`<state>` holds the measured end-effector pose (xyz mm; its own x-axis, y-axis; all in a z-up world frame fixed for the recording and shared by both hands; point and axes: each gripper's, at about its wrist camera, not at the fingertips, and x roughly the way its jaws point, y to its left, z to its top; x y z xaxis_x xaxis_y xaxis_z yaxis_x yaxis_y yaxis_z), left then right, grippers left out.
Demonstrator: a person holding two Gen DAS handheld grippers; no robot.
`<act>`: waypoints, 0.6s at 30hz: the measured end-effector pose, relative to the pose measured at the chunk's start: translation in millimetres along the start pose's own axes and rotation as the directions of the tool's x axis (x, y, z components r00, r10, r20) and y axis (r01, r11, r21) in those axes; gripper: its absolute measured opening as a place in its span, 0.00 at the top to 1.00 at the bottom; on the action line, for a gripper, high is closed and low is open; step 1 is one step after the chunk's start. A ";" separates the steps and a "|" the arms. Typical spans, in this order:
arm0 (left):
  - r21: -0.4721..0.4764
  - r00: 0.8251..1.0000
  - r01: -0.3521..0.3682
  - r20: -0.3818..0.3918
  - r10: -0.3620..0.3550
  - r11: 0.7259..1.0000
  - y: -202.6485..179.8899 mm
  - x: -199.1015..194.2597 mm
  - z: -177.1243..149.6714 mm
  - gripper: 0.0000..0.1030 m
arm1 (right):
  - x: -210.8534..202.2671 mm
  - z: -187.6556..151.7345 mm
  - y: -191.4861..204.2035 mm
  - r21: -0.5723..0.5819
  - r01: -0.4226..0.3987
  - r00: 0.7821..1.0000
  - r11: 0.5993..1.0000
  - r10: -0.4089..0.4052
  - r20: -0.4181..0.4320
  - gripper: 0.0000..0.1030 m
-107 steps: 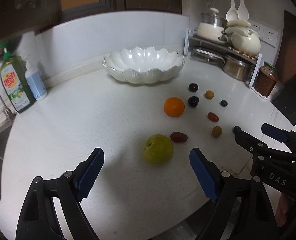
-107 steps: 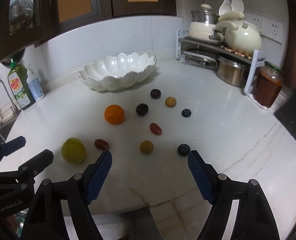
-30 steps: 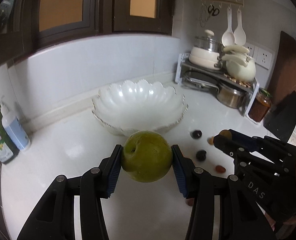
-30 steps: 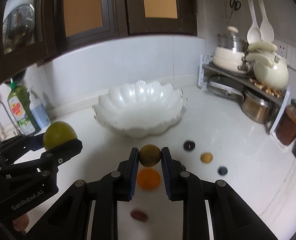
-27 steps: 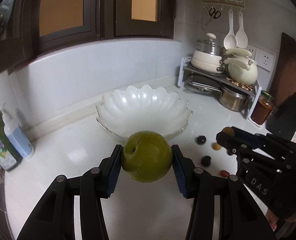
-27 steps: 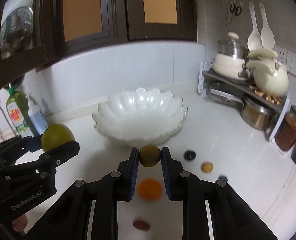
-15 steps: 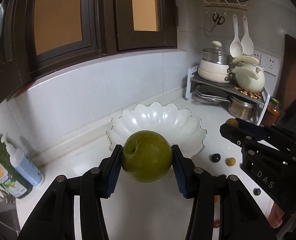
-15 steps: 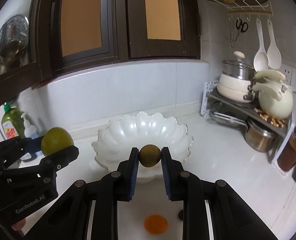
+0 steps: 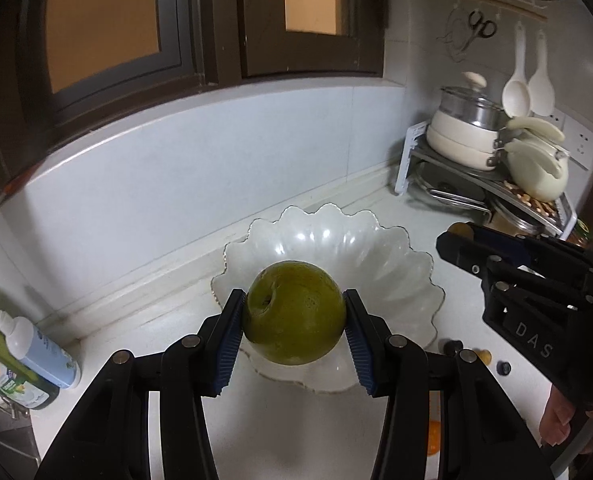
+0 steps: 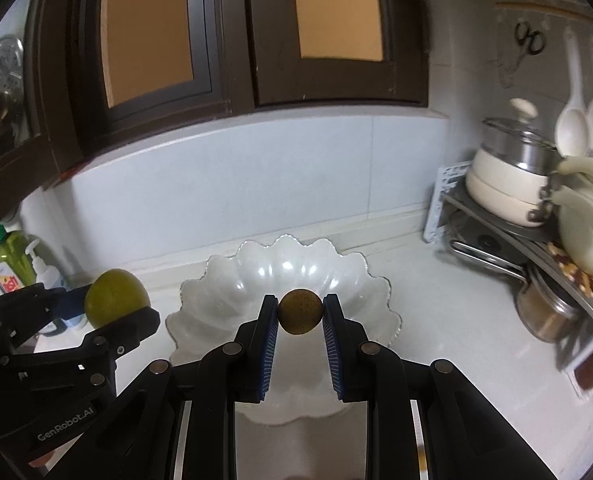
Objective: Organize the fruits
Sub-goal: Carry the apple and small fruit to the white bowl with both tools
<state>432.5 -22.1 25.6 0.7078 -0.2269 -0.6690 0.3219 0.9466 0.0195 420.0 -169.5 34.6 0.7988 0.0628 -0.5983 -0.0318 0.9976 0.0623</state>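
Between the jaws of the left gripper (image 9: pixel 294 322) sits a large green fruit (image 9: pixel 294 312), clamped at both sides by the blue pads. The right gripper (image 10: pixel 299 317) grips a small brown fruit (image 10: pixel 299 311) in nearly closed jaws. Just beyond and below both sets of jaws stands the empty white scalloped bowl (image 9: pixel 384 248) on the counter (image 10: pixel 448 320). The step in hand is judged to be the carry to the bowl. The next move calls for lowering each fruit inside the rim before release. Small fruits (image 9: pixel 484 356) lie right of the bowl.
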 end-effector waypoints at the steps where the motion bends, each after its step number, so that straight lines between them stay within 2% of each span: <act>1: -0.004 1.000 -0.002 -0.008 0.002 1.000 0.6 4.1 2.2 0.53 | 5.5 2.6 -1.8 -0.001 -0.003 1.000 1.000 0.003 -0.013 0.76; 6: -0.028 0.998 -0.018 -0.057 0.016 0.999 6.1 31.8 20.0 0.53 | 38.2 13.9 -11.1 0.000 -0.025 0.995 1.000 0.025 -0.095 0.76; 12: -0.039 0.990 -0.035 -0.136 0.029 0.999 10.4 67.6 34.2 0.53 | 79.3 22.9 -19.4 -0.016 -0.018 0.981 1.000 0.015 -0.194 0.76; 18: -0.044 0.969 -0.051 -0.245 0.039 0.998 14.4 107.8 39.7 0.53 | 116.5 26.8 -23.2 -0.039 -0.019 0.960 0.999 0.007 -0.280 0.76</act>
<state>538.4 -42.0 -16.8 0.5441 -0.1271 -0.8293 0.2578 0.9660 0.0211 529.9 -186.2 -15.1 0.5981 0.0759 -0.7978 -0.0700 0.9966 0.0423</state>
